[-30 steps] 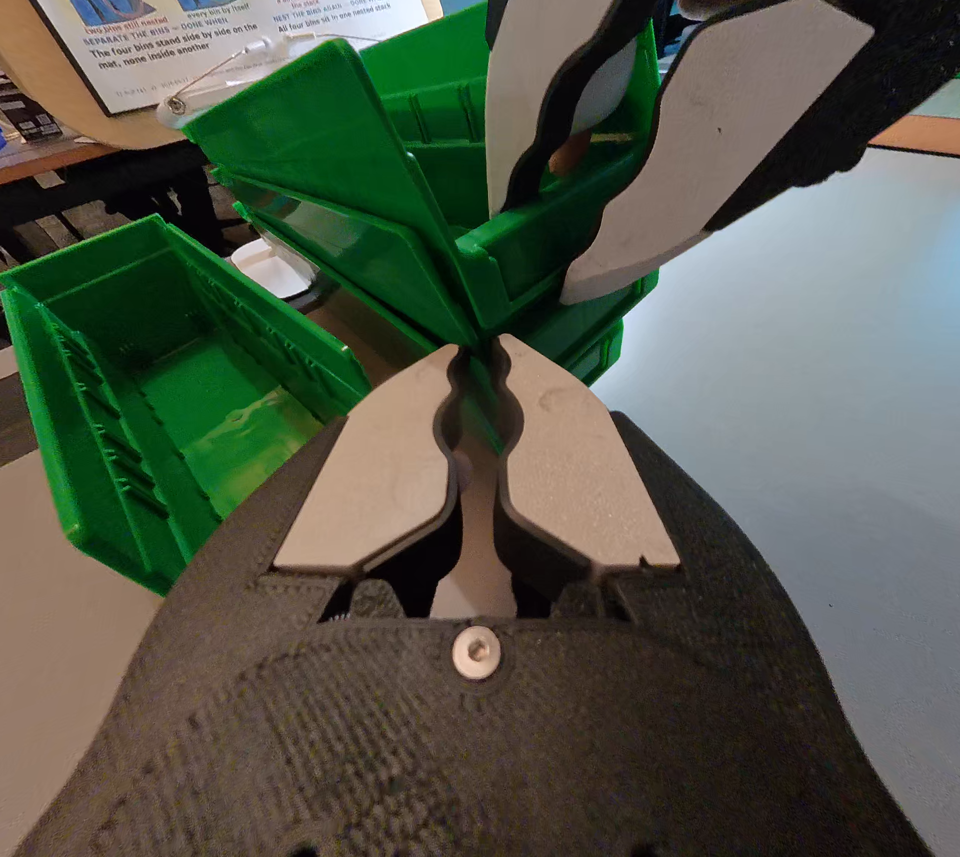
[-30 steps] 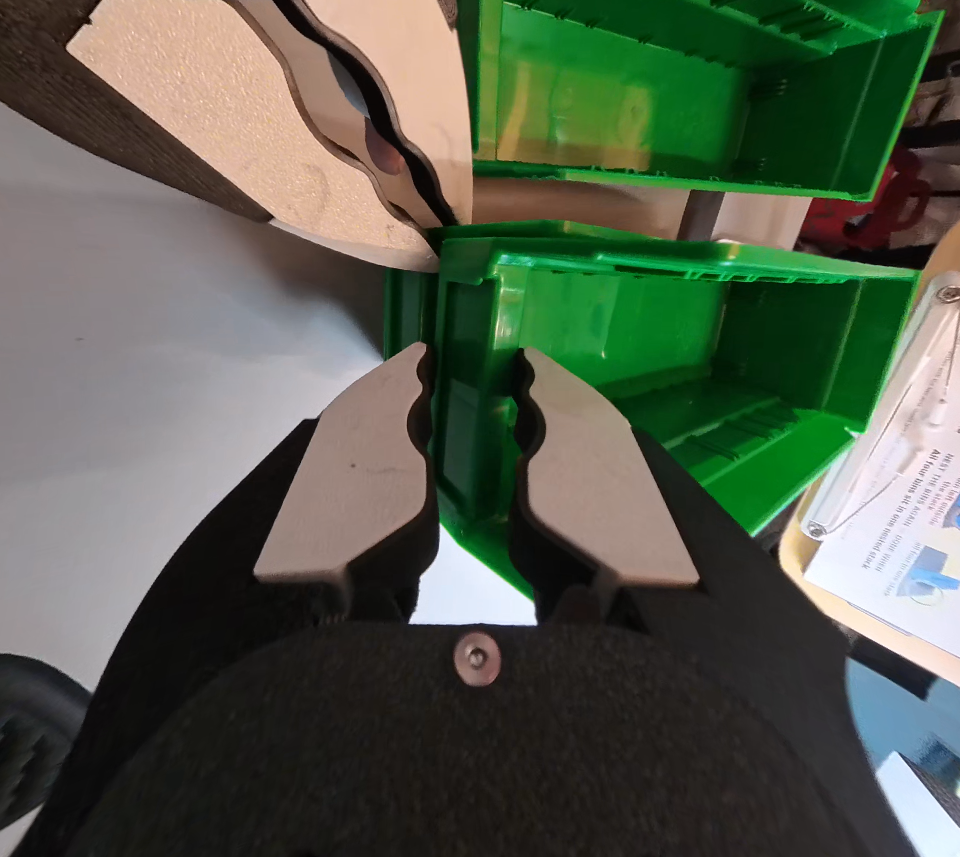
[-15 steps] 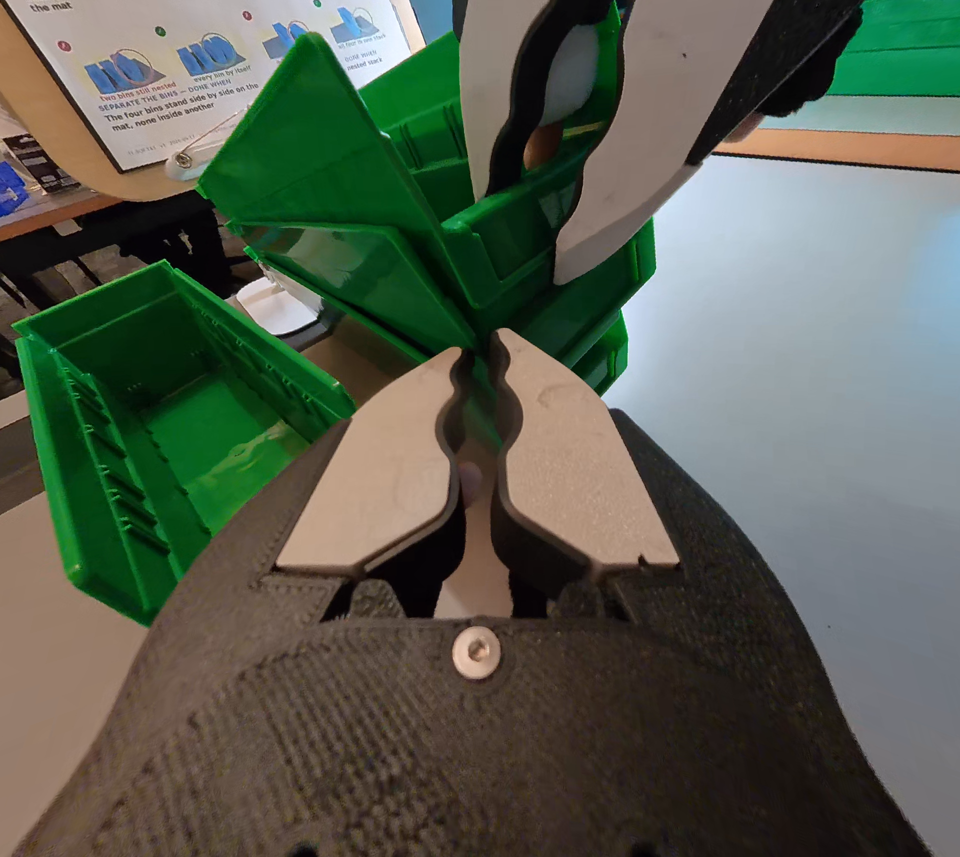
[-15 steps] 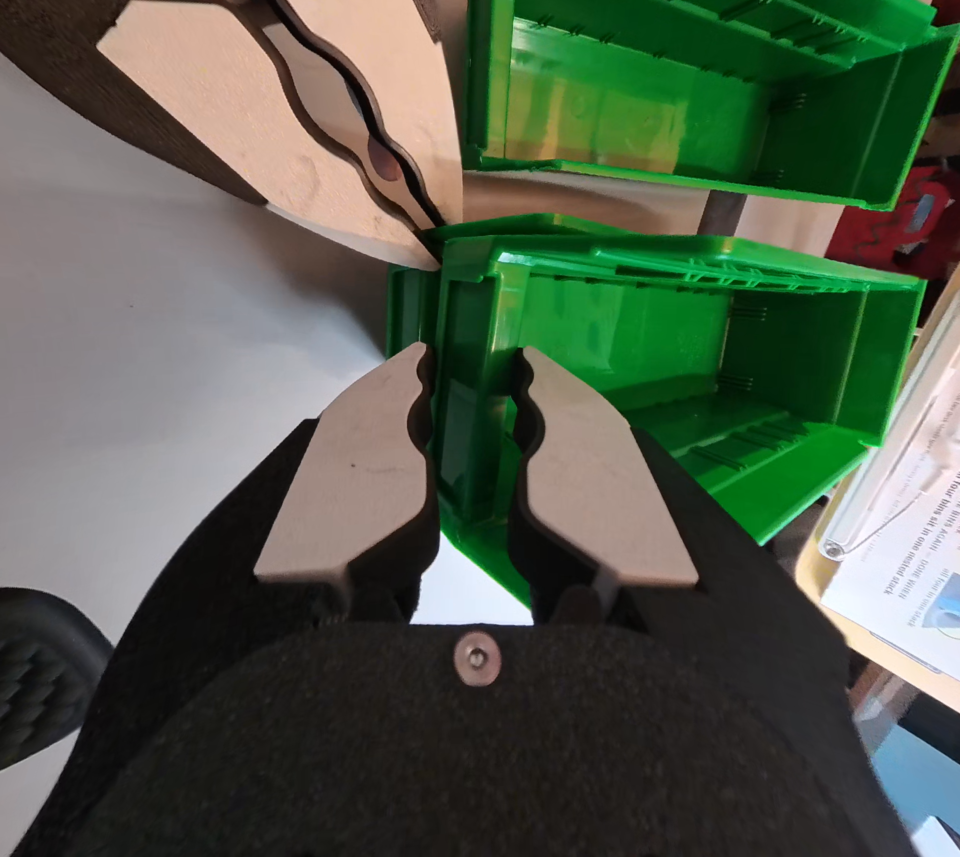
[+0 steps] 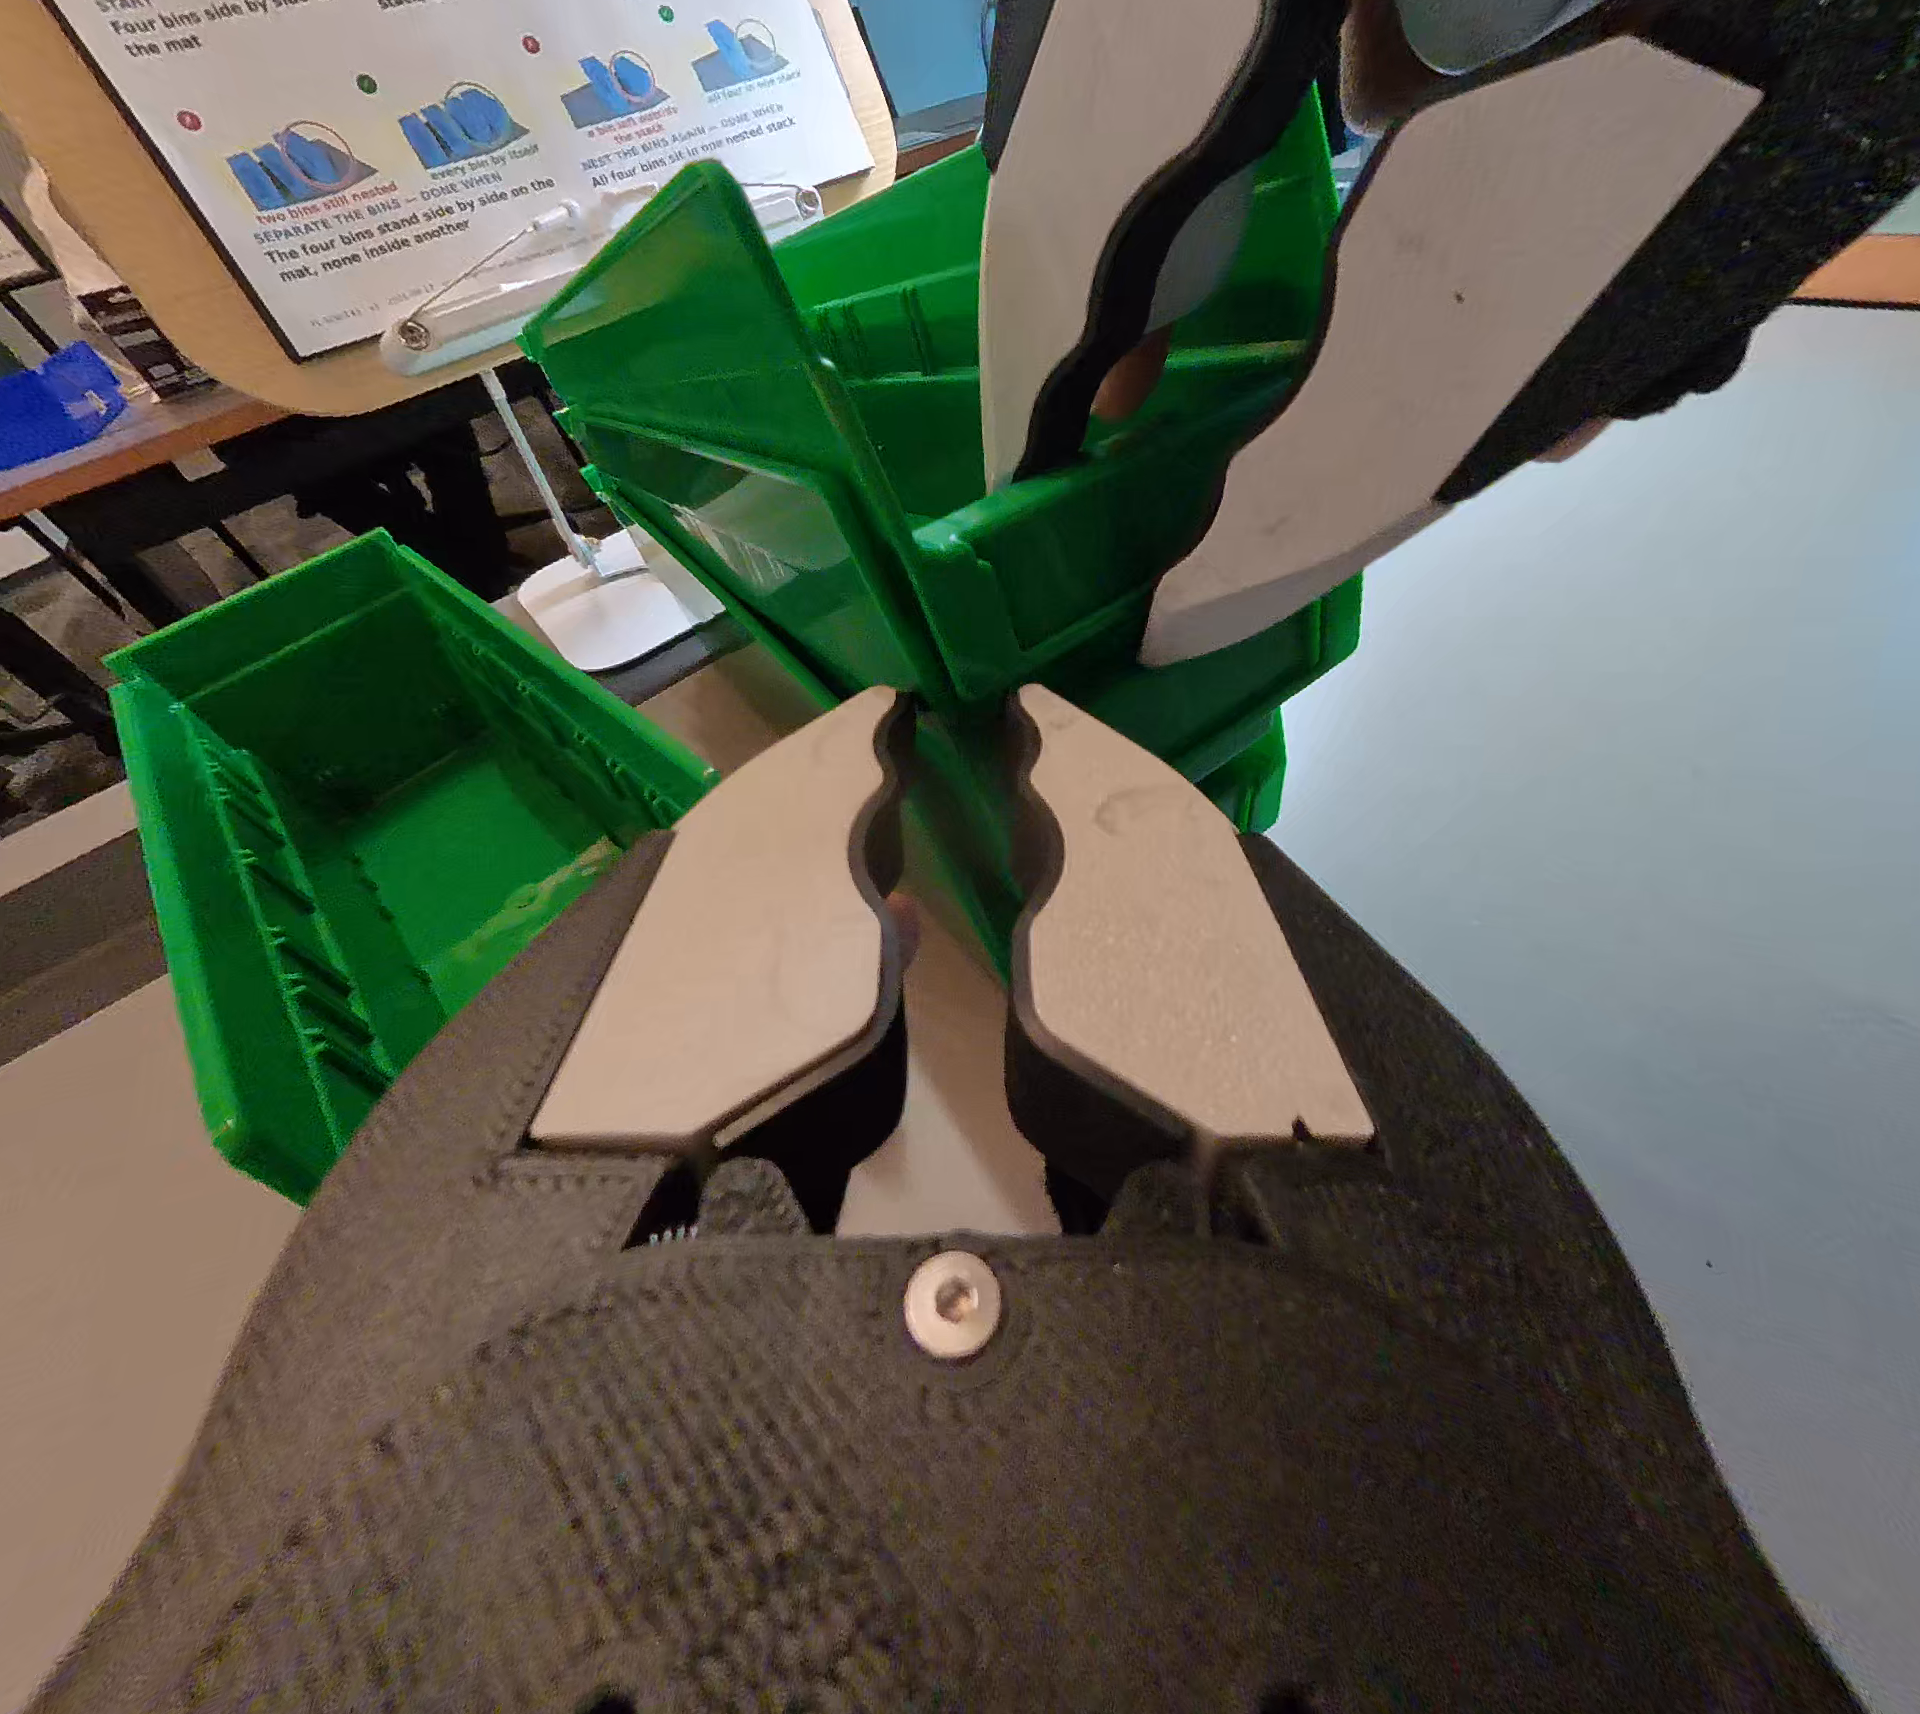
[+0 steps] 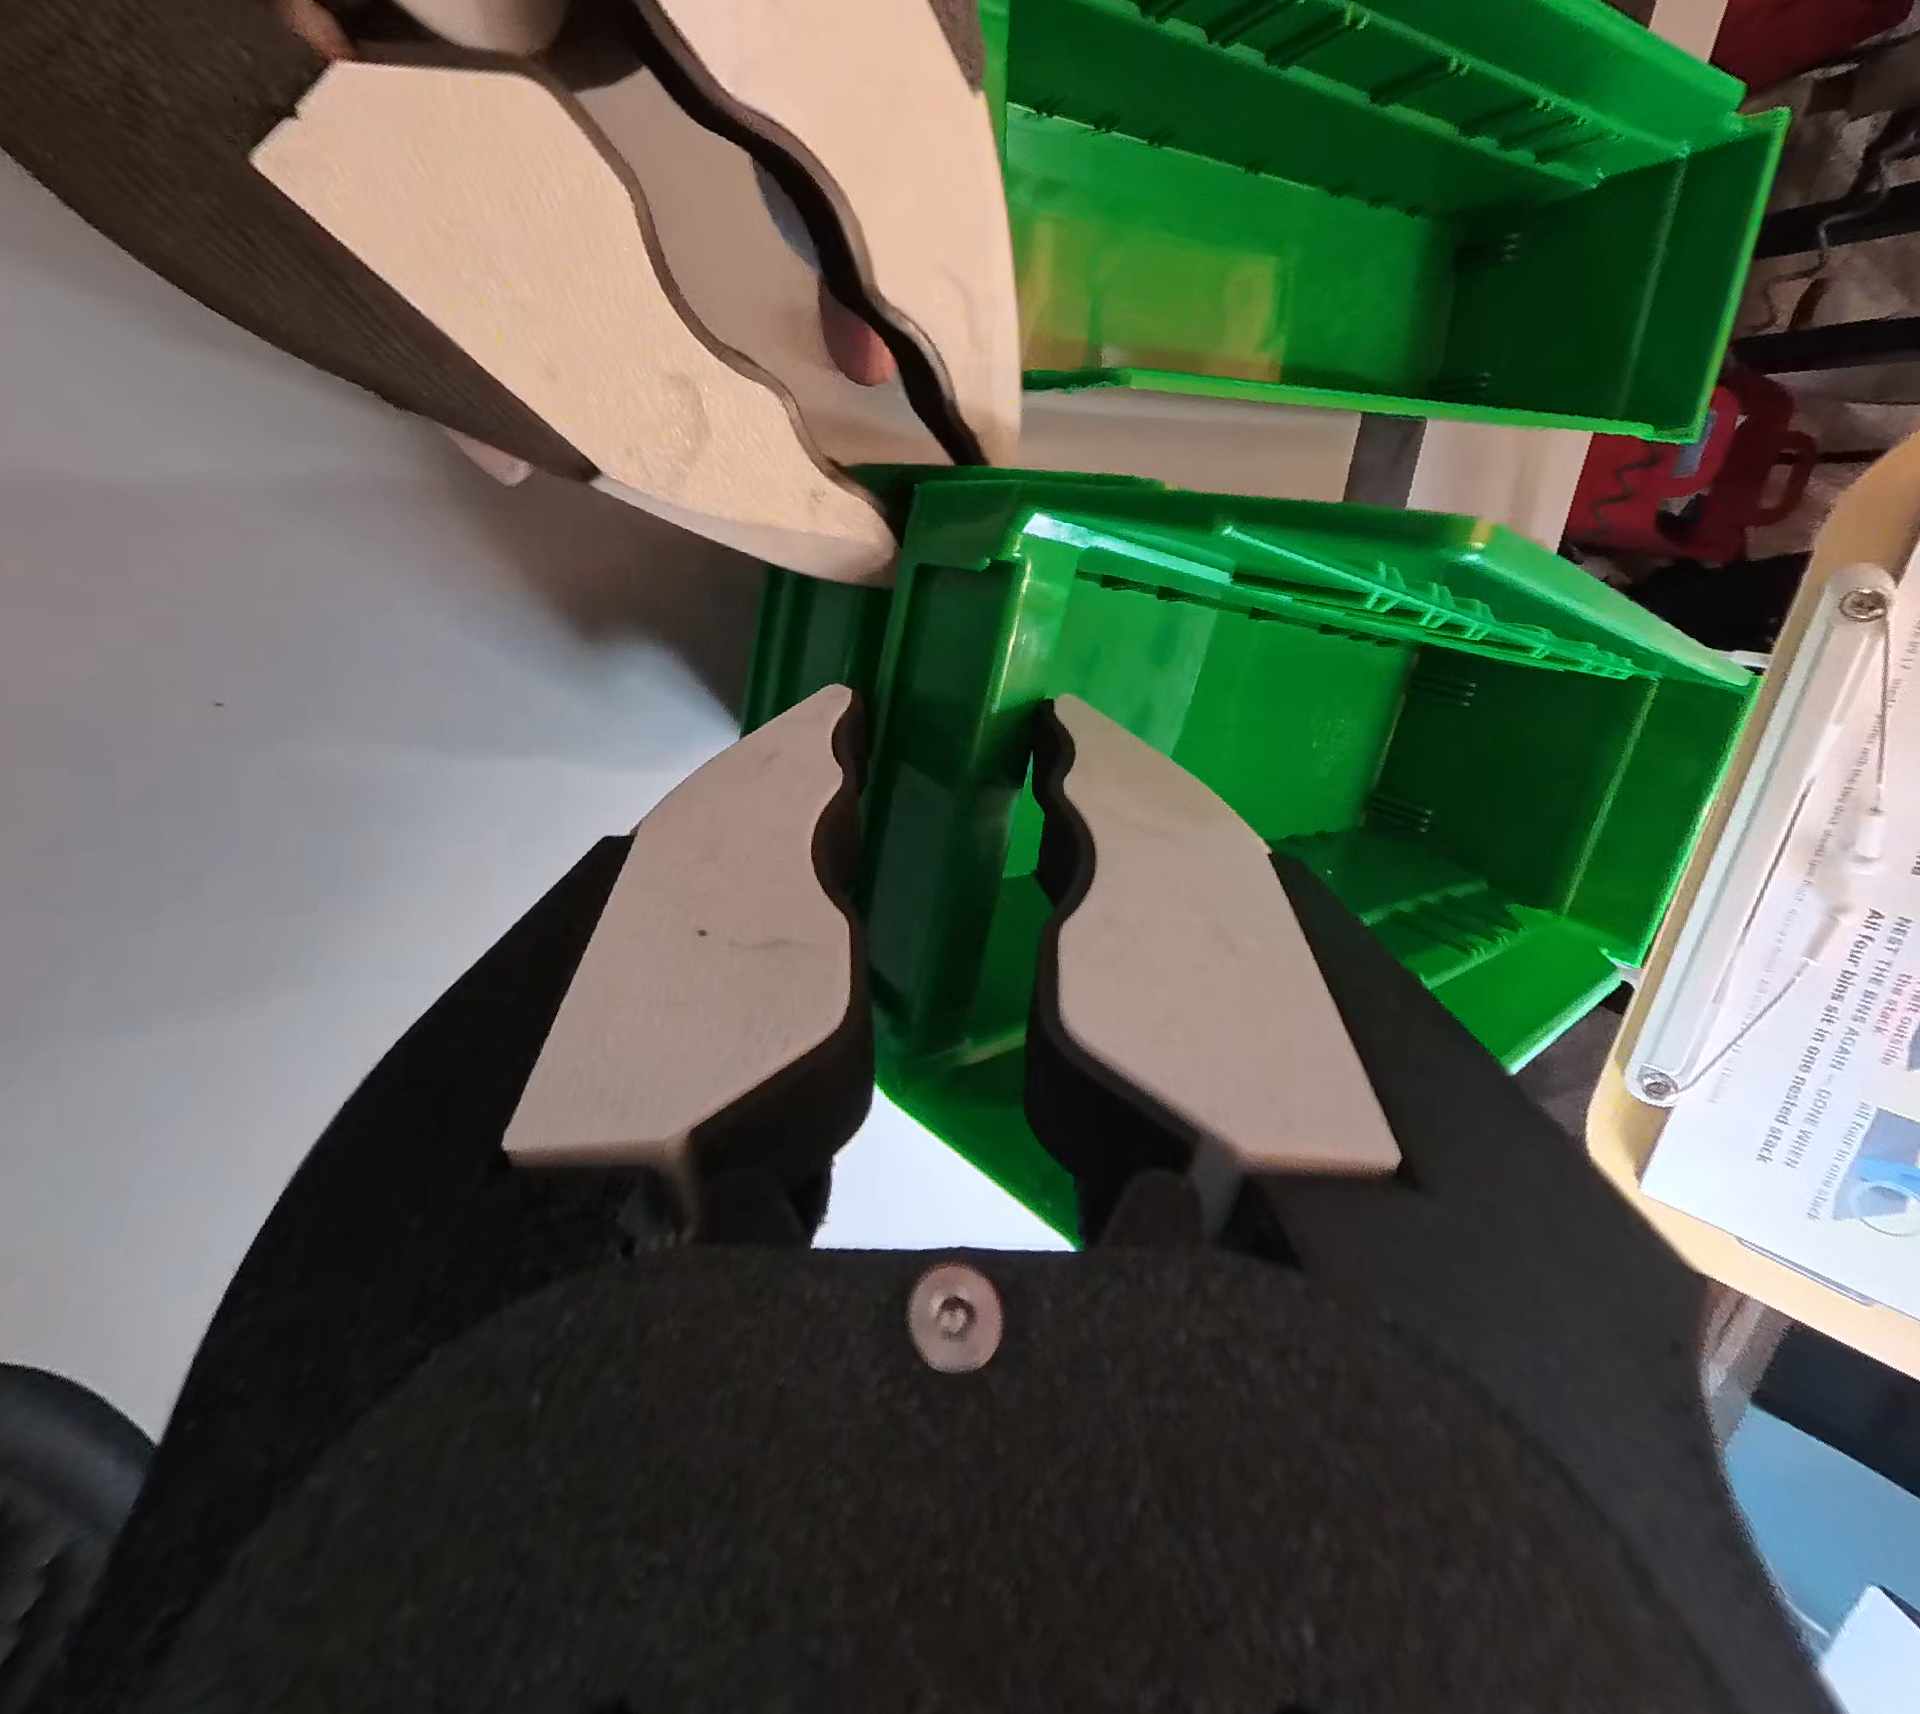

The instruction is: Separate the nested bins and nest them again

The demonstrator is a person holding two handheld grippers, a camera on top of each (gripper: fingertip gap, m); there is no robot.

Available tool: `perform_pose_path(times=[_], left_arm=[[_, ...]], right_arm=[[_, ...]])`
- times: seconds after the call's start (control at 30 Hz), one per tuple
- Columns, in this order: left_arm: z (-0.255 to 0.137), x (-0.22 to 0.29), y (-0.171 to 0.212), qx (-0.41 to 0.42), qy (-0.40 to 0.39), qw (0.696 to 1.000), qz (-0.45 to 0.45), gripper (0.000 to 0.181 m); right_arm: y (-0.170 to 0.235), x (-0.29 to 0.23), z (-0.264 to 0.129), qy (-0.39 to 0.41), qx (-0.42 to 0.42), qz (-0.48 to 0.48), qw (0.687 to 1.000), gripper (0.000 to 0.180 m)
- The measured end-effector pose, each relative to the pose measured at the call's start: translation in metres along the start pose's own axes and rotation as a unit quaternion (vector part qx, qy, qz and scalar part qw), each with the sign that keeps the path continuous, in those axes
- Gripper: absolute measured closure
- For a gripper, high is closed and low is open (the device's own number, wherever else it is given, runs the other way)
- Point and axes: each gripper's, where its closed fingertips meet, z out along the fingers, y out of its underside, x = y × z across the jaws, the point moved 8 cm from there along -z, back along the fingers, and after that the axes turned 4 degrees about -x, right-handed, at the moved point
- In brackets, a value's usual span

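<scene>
A stack of nested green bins (image 5: 1247,677) stands on the white table. My left gripper (image 5: 956,714) is shut on the front wall of a lower bin in the stack; it also shows in the right wrist view (image 6: 935,511). My right gripper (image 6: 945,708) is shut on the front wall of the top bin (image 6: 1299,729). It comes in from above in the left wrist view (image 5: 1091,563). The top bin (image 5: 727,417) is tilted, partly out of the stack. A separate green bin (image 5: 343,833) stands open to the left, also in the right wrist view (image 6: 1351,210).
An instruction poster (image 5: 416,54) on a clip stand with a white base (image 5: 613,604) stands behind the bins; it also shows in the right wrist view (image 6: 1766,937). The white table top (image 5: 1558,833) stretches to the right of the stack. Only a small space, under 4 cm, lies between the two pairs of fingers.
The top bin has tilted a little further out of the stack in my right gripper. My left gripper keeps its hold on the lower bin.
</scene>
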Motion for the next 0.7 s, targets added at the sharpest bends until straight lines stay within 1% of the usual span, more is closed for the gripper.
perform_pose_path(times=[0.1, 0.13, 0.23, 0.27, 0.3, 0.33, 0.4, 0.53, 0.6, 0.7], left_arm=[[0.001, 0.000, 0.000, 0.003, 0.000, 1.000, 0.002, 0.166], [0.001, 0.000, 0.001, 0.001, 0.000, 1.000, 0.002, 0.167], [0.000, 0.001, 0.002, -0.003, 0.000, 1.000, 0.001, 0.168], [0.000, 0.001, 0.003, -0.002, 0.001, 1.000, -0.001, 0.168], [0.000, 0.001, 0.003, -0.003, 0.003, 1.000, -0.002, 0.168], [0.000, 0.000, 0.003, -0.004, 0.005, 1.000, -0.003, 0.168], [0.000, 0.000, 0.004, -0.005, 0.006, 1.000, -0.006, 0.168], [-0.002, 0.000, 0.007, -0.007, 0.011, 1.000, -0.010, 0.169], [-0.002, -0.001, 0.008, -0.007, 0.015, 1.000, -0.014, 0.169], [-0.003, -0.001, 0.009, -0.005, 0.024, 0.999, -0.024, 0.169]], right_arm=[[0.000, -0.001, -0.003, 0.001, -0.005, -0.007, 1.000, 0.148], [0.000, 0.001, -0.009, -0.009, 0.008, -0.006, 1.000, 0.150], [-0.006, 0.029, -0.055, -0.075, 0.125, 0.055, 0.988, 0.151], [-0.003, 0.051, -0.065, -0.063, 0.145, 0.081, 0.984, 0.151], [0.004, 0.076, -0.069, -0.027, 0.142, 0.101, 0.984, 0.151], [0.012, 0.099, -0.066, 0.001, 0.120, 0.112, 0.986, 0.151], [0.029, 0.137, -0.046, 0.022, 0.067, 0.133, 0.989, 0.151], [0.059, 0.191, 0.018, 0.040, -0.038, 0.139, 0.989, 0.149], [0.070, 0.211, 0.046, 0.038, -0.068, 0.140, 0.987, 0.147], [0.080, 0.232, 0.078, 0.018, -0.086, 0.149, 0.985, 0.144]])
